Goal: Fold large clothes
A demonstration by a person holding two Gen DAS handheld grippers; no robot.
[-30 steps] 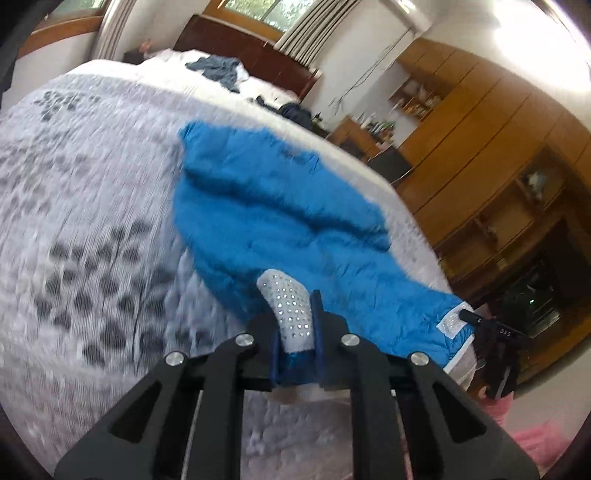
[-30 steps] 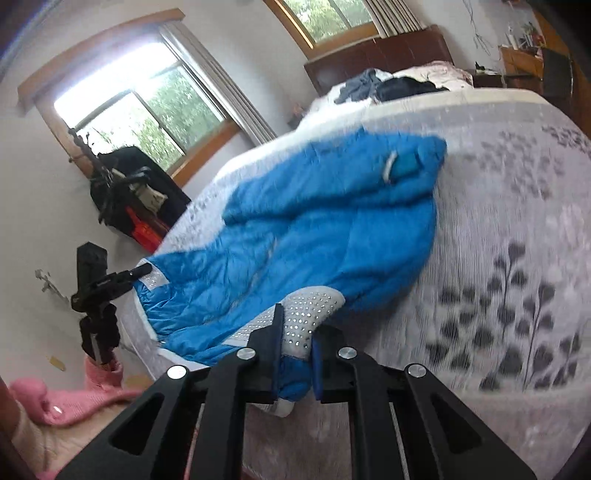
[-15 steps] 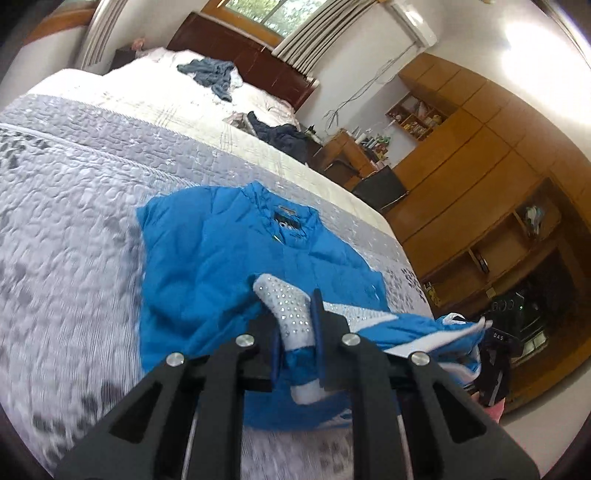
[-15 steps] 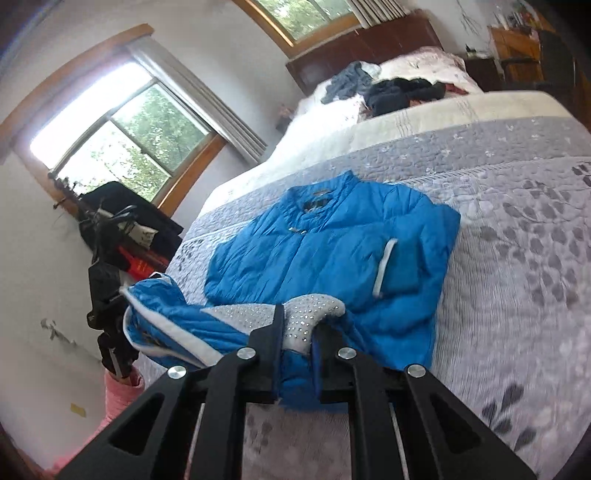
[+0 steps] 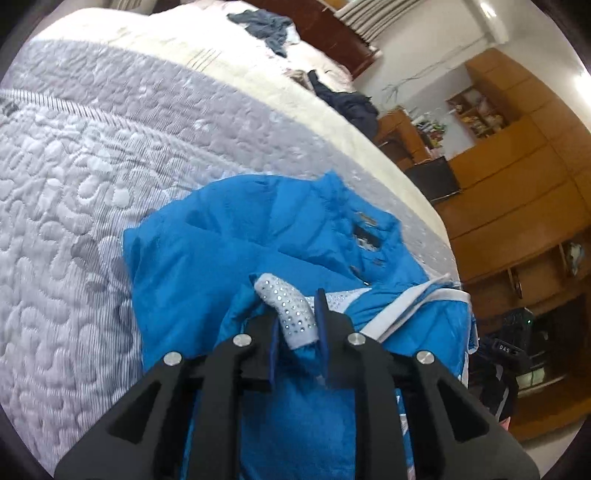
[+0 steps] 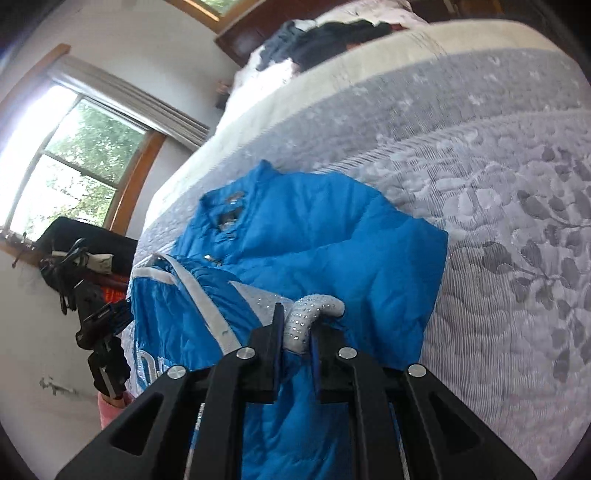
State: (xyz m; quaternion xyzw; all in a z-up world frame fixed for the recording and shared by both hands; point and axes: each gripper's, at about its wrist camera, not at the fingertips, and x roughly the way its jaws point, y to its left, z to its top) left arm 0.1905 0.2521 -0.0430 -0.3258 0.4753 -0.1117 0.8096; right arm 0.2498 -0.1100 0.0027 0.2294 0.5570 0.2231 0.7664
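Your left tongs (image 5: 297, 314) clamp studded grey hem of blue jacket (image 5: 229, 258); your right tongs (image 6: 295, 325) clamp other hem corner. Jacket lies on grey quilted bed (image 5: 74, 166), lower half lifted over chest.

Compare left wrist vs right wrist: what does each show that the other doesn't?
Left wrist only: the wooden wall cabinets and a dark chair beside the bed.
Right wrist only: the window, with a black bag below it.
Both: the blue jacket on the grey quilted bedspread, dark clothes piled near the headboard, and the left gripper and right gripper each shut on the jacket's sparkly grey hem.
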